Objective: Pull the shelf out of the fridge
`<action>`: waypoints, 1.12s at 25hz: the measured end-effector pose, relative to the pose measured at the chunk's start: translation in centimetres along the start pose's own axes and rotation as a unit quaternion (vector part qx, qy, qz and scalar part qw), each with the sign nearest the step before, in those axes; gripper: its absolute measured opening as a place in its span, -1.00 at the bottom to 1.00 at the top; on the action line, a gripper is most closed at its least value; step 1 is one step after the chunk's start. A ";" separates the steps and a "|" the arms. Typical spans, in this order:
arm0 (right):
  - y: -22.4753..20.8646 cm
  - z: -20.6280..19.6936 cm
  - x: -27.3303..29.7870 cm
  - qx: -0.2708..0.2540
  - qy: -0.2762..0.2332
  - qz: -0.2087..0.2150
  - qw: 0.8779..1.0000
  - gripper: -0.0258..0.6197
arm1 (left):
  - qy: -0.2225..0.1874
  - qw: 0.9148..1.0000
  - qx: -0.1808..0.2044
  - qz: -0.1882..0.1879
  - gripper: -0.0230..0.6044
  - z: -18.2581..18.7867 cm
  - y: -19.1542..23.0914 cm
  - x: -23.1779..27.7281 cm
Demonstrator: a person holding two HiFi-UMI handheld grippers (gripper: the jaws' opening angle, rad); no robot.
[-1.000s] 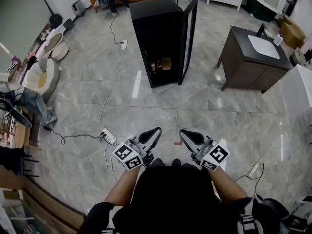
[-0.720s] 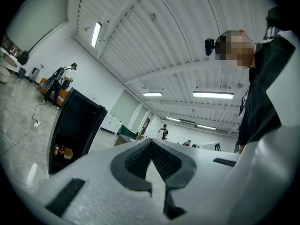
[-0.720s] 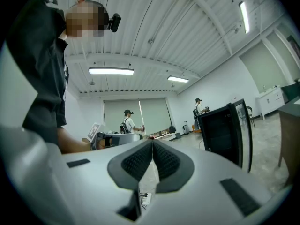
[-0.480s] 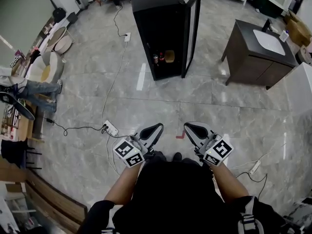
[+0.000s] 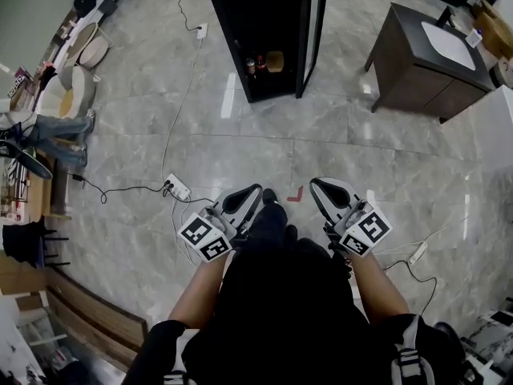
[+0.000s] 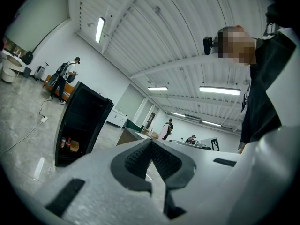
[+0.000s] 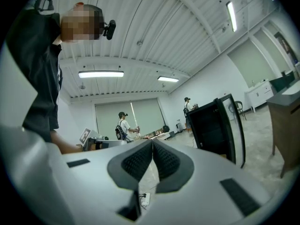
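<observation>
The fridge (image 5: 268, 30) stands well ahead across the floor (image 5: 240, 151), door open, its shelf inside, too dark to pick out; the left gripper (image 5: 256, 191) and right gripper (image 5: 315, 185) are carried level, fingers closed on nothing, presumably just for the walk over.

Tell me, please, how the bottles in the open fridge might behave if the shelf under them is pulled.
The bottles in the fridge stand upright and look narrow, so a jerk would probably tip them. The tan container beside them looks squatter, likely steadier.
</observation>
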State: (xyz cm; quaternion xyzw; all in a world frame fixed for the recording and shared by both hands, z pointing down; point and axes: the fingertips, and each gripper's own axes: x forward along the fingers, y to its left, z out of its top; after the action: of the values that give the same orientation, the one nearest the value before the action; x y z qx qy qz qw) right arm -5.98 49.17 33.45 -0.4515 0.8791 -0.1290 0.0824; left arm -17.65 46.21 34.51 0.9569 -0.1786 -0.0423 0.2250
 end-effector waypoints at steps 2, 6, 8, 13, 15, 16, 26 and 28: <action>-0.4 0.0 0.3 0.003 0.001 -0.003 1.000 -0.84 | -0.001 1.000 -0.003 -0.001 -0.88 0.1 0.7 0.3; -2.0 -0.2 1.1 0.008 0.008 -0.013 1.000 -0.84 | -0.004 1.000 -0.013 -0.004 -0.88 0.3 2.5 1.8; -3.3 -0.2 1.8 0.010 0.015 -0.017 1.000 -0.84 | -0.006 1.000 -0.018 -0.007 -0.88 0.7 3.7 2.8; -5.9 0.6 5.4 0.009 0.027 -0.013 1.000 -0.84 | -0.010 0.999 -0.031 -0.008 -0.88 2.0 7.4 5.1; -7.1 1.3 7.1 0.007 0.031 -0.007 0.999 -0.84 | -0.016 0.999 -0.034 -0.004 -0.88 3.0 9.2 6.0; -7.7 1.6 8.0 0.006 0.034 -0.004 0.999 -0.84 | -0.020 0.999 -0.034 -0.001 -0.88 3.6 10.1 6.4; -11.9 4.8 16.2 -0.008 0.037 -0.007 0.999 -0.84 | -0.025 0.998 -0.061 -0.023 -0.88 7.0 17.0 9.7; -13.5 5.5 16.9 -0.005 0.031 -0.019 0.999 -0.84 | -0.026 0.997 -0.062 -0.034 -0.88 7.5 17.7 11.1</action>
State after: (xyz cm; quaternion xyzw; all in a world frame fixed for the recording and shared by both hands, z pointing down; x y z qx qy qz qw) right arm -3.87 27.04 31.75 -0.4640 0.8732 -0.1400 0.0504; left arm -14.21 24.33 35.66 0.9453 -0.1484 -0.0857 0.2776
